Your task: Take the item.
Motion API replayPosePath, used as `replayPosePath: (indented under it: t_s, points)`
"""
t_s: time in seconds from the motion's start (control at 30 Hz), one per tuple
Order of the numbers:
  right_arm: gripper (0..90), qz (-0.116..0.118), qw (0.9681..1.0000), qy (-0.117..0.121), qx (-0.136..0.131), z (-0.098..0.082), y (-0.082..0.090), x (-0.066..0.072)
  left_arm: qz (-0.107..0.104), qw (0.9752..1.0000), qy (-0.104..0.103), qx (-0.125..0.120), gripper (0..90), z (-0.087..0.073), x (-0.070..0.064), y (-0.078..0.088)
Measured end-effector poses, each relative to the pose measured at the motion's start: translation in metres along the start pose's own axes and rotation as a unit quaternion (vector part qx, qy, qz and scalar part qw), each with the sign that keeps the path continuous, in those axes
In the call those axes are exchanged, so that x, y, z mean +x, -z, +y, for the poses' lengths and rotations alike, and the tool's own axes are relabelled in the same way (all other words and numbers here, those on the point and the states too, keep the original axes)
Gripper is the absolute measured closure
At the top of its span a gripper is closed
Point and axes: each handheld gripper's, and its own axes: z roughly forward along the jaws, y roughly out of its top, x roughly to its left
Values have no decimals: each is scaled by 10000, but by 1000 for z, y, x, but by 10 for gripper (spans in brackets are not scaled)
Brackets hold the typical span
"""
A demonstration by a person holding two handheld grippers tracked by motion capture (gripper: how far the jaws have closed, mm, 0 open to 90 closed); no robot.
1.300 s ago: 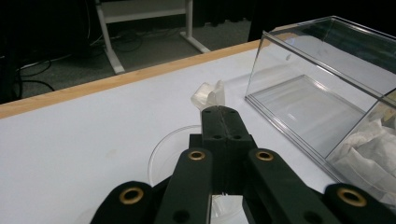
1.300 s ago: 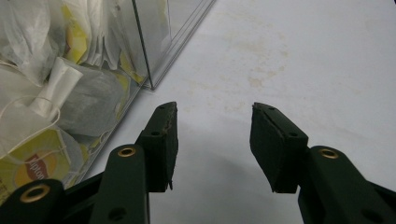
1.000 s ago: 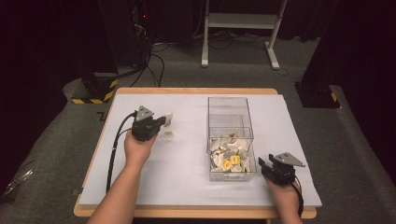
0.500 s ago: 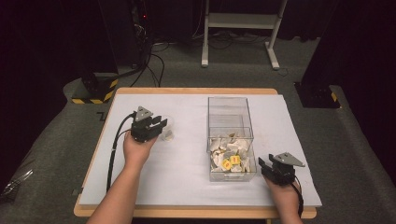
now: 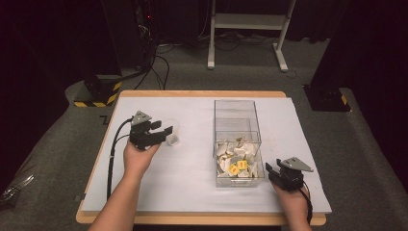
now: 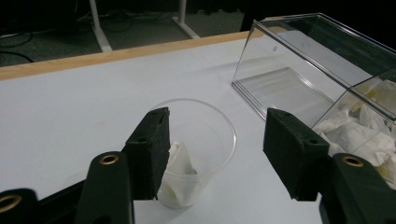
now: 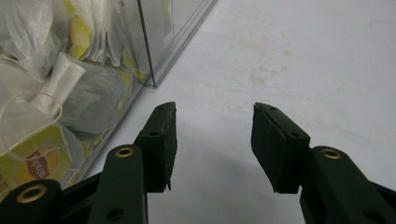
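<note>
1. High view: the left gripper [image 5: 161, 136] sits at a clear plastic cup [image 5: 172, 134] on the white table [image 5: 192, 173]; the right gripper [image 5: 275, 172] rests beside the clear box [image 5: 237, 126] of tea bags [image 5: 235, 159].
2. Left gripper view: its jaws are spread around the cup holding a tea bag [image 6: 180, 168]; a clumsy withdrawal could tip the light cup.
3. Right gripper view: its jaws gape, empty, just beside the box wall.

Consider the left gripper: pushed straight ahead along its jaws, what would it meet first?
Probably the clear plastic cup holding a tea bag, sitting between the open left gripper; depth beyond is unclear.
</note>
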Motion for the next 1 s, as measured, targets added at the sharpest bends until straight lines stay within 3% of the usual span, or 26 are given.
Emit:
replayPosePath:
  t_s: [0.23,0.5,0.67,1.0]
  points:
    - [508,-13,10000,8,-11,0,0,0,-213,9997,128,21,326,-7,6,4]
    - [508,-37,10000,6,27,0,0,1,-42,9998,41,213,253,-19,12,9]
    - [507,-35,10000,5,11,0,0,1,71,9997,88,218,230,-27,18,13]
    - [507,-49,10000,52,1,0,0,1,23,9996,154,253,225,-46,22,21]
